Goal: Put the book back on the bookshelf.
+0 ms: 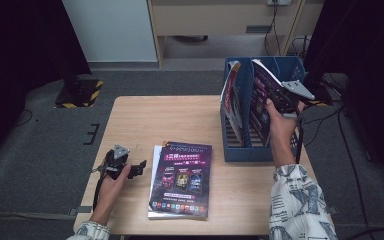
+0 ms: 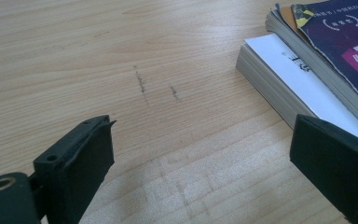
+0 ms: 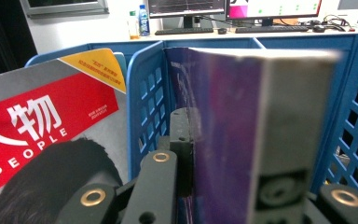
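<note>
While the left gripper (image 1: pixel 139 168) rests wide open beside the magazine stack (image 1: pixel 181 180), the right gripper (image 1: pixel 286 102) clamps a purple magazine (image 1: pixel 263 97) upright, spine vertical, above the blue file rack (image 1: pixel 248 150).

surface: wooden table (image 1: pixel 130 120) | on it: magazine stack (image 1: pixel 181 180); blue file rack (image 1: pixel 245 150)

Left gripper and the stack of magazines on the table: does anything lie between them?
No. In the high view, only bare tabletop separates the left gripper from the stack of magazines; the left gripper view shows the same wood before its open jaws.
</note>
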The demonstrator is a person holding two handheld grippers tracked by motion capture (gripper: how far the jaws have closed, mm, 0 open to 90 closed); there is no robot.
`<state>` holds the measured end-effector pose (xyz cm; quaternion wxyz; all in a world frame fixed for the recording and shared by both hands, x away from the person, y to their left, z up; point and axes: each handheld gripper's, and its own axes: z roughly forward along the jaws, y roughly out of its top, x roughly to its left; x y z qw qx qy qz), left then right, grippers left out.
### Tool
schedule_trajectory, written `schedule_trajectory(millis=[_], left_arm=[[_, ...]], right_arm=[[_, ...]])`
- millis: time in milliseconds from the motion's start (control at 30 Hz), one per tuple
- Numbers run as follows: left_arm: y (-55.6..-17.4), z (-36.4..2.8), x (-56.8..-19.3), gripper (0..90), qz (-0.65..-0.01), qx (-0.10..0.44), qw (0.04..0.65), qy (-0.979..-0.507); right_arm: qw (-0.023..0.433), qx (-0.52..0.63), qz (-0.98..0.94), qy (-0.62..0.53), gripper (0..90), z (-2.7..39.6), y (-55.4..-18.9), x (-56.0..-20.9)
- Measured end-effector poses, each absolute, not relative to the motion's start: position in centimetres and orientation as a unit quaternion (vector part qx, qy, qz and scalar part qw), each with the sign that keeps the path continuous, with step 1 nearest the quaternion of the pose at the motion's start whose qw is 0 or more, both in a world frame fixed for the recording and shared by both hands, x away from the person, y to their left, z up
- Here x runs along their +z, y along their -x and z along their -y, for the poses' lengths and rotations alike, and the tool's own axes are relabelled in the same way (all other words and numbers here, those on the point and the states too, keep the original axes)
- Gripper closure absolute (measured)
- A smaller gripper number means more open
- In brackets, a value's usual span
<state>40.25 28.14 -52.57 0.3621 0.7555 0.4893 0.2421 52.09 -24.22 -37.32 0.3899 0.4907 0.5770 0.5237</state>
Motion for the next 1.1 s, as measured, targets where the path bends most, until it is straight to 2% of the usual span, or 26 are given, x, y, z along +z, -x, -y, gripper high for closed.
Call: schedule_trajectory(millis=[833,1100], left_arm=[[-40.3,-27.9,-52.5,5.7,-0.482,0.244,0.357,-0.762],[-40.3,-27.5,-52.7,5.6,-0.474,0.246,0.352,-0.769]], right_arm=[[0.396,0.532,-0.578,-0.475,81.7,23.0,-51.7,-38.7],[0.386,0.524,-0.597,-0.470,81.0,22.5,-51.1,-38.8]])
